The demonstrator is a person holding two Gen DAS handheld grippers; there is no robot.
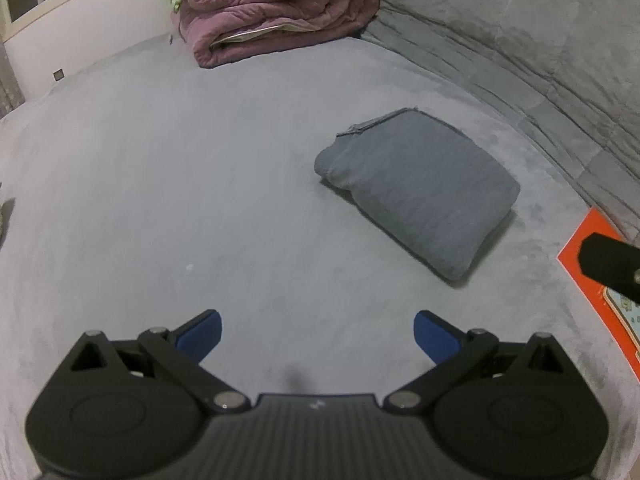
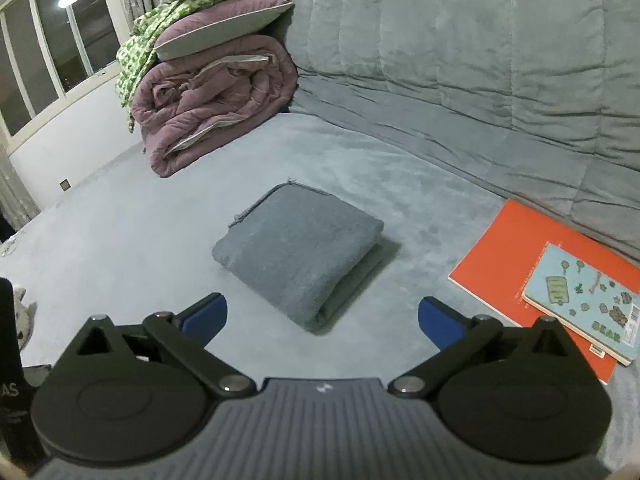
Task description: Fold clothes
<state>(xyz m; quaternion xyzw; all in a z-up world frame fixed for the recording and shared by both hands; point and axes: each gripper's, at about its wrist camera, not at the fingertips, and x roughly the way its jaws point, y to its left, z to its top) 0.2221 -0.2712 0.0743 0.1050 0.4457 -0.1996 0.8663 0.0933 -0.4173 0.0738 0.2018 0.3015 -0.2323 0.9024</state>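
Note:
A grey garment [image 1: 416, 188] lies folded into a thick rectangle on the grey bed cover [image 1: 200, 200]. In the right wrist view the same folded garment [image 2: 300, 256] sits just ahead of my right gripper [image 2: 322, 318], slightly left of centre. My right gripper is open, blue pads wide apart, nothing between them. My left gripper [image 1: 318, 336] is open too, hovering over bare cover with the garment ahead and to its right. Neither gripper touches the garment. A black part of the right gripper [image 1: 608, 266] shows at the right edge of the left wrist view.
A rolled purple quilt [image 2: 208, 112] with pillows and a green patterned cloth [image 2: 136, 56] stands at the back left by a window. An orange book [image 2: 520, 256] with a light blue notebook [image 2: 580, 300] on it lies at the right. A padded grey backrest [image 2: 480, 60] runs behind.

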